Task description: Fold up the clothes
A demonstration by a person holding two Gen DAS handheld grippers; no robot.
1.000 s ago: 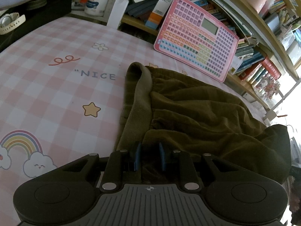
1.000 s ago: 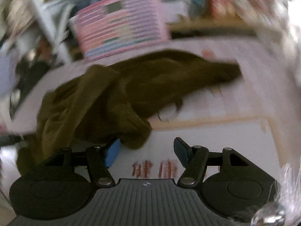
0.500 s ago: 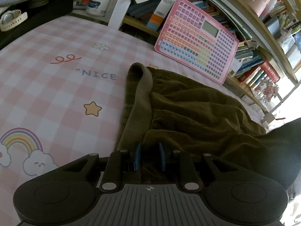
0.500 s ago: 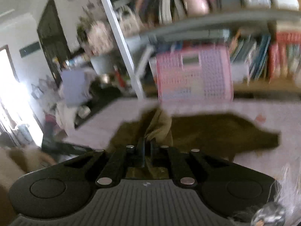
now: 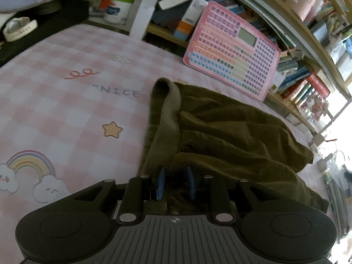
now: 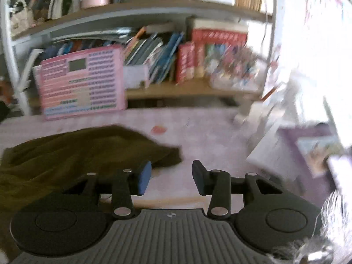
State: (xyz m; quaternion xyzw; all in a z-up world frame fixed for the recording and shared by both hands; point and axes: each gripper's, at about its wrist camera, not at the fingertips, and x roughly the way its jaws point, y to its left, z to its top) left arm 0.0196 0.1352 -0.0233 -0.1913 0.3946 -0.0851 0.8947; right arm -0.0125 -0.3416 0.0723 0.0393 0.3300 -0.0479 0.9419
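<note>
Left hand-held gripper (image 5: 175,181), nearest: pads pinching the near edge of the olive-brown garment (image 5: 220,136), jaws easing slightly apart. Right hand-held gripper (image 6: 171,177): jaws opening, nothing between them, garment's corner just left of it. Garment lies bunched and creased on the pink checked tabletop (image 5: 55,110); waistband (image 5: 167,118) runs away. Folding looks barely begun, no neat fold yet. Beyond: pink button board (image 5: 233,50), white tub (image 5: 116,11) holding pens, shelved books (image 6: 160,57).
</note>
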